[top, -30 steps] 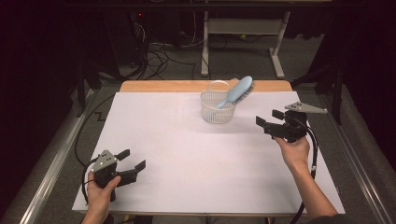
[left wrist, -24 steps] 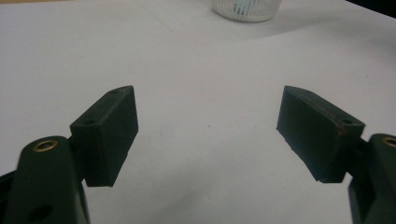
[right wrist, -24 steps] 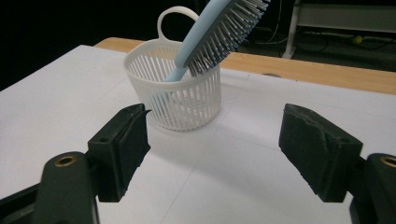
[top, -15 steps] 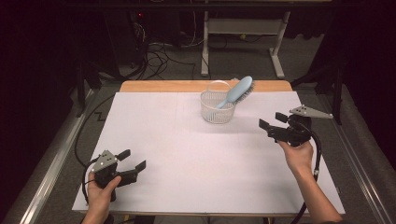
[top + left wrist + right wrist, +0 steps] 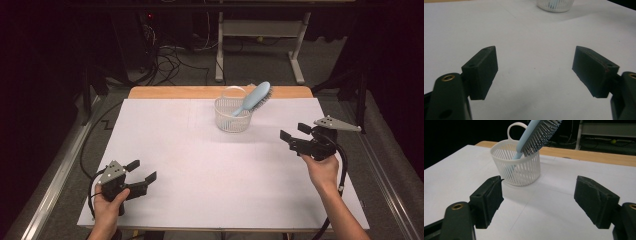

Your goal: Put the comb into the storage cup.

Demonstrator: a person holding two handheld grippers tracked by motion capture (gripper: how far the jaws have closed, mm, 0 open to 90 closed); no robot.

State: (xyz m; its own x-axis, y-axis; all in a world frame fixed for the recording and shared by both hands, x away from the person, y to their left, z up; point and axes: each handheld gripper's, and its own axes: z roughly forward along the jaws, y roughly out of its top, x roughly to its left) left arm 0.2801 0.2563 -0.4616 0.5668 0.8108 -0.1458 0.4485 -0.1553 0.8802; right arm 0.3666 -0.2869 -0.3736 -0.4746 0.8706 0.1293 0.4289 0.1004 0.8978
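A white sheet covers most of the counter, whose bare wooden strip shows along the far edge. Beyond it, black cables lie tangled on the grey floor beside the legs of a white frame.

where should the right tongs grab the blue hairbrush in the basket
Probably the hairbrush by the neck just below its bristled head, where it clears the rim of the white basket. It leans handle-down, head out over the rim toward the open right tongs, so come from that side and above, jaws across the narrow neck rather than on the bristles.
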